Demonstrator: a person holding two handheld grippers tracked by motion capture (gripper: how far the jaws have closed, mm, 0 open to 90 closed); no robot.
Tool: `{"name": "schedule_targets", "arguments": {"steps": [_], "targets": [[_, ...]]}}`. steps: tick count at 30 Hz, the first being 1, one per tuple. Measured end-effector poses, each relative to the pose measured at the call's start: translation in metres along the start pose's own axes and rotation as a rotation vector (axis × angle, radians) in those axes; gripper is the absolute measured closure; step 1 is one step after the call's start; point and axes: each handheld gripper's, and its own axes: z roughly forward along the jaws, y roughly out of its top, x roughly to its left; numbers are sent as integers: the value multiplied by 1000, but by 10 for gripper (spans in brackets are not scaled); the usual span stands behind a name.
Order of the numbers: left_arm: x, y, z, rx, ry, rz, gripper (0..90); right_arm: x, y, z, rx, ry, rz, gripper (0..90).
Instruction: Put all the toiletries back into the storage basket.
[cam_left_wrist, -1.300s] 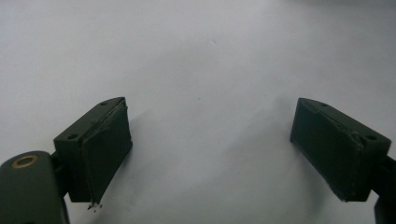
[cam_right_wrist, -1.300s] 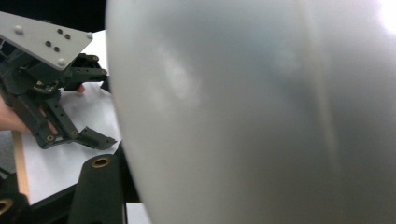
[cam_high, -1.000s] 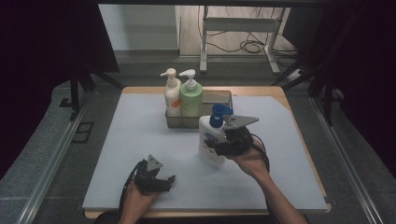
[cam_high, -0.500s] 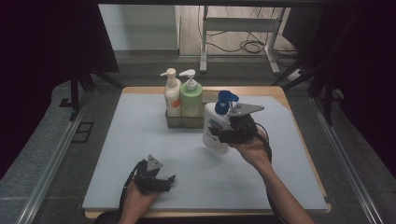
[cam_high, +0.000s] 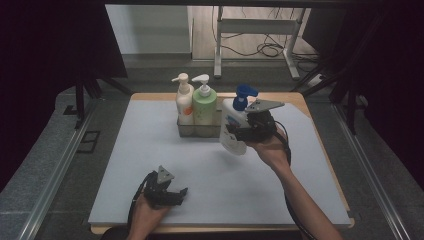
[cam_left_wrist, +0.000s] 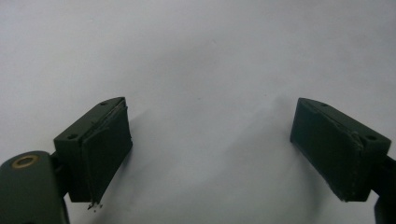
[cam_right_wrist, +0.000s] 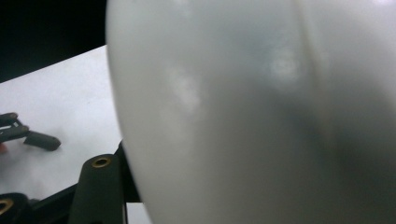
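Up close, white bottle (cam_right_wrist: 261, 112) only.

We've got a white bottle (cam_high: 234, 131) with a blue pump, next to a pale green bottle (cam_high: 204, 107) and a cream-and-orange one (cam_high: 184, 102).

Your high view looks down and forward across the whole table (cam_high: 125, 200) from its near edge. Your left gripper view faces bare tabletop closely; your right gripper view presses against the white bottle (cam_right_wrist: 261, 112).
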Motion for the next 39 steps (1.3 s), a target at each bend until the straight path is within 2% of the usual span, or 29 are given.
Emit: {"name": "schedule_targets", "arguments": {"steps": [19,27,39], "targets": [[0,0,0,1,-2,0,118,-15,24,7,-2,-68,13,375],[0,0,0,-2,0,-2,118,-25,31,14,-5,-96,41,376],[0,0,0,-2,-1,-1,118,-33,42,28,-5,-134,49,376]]}}
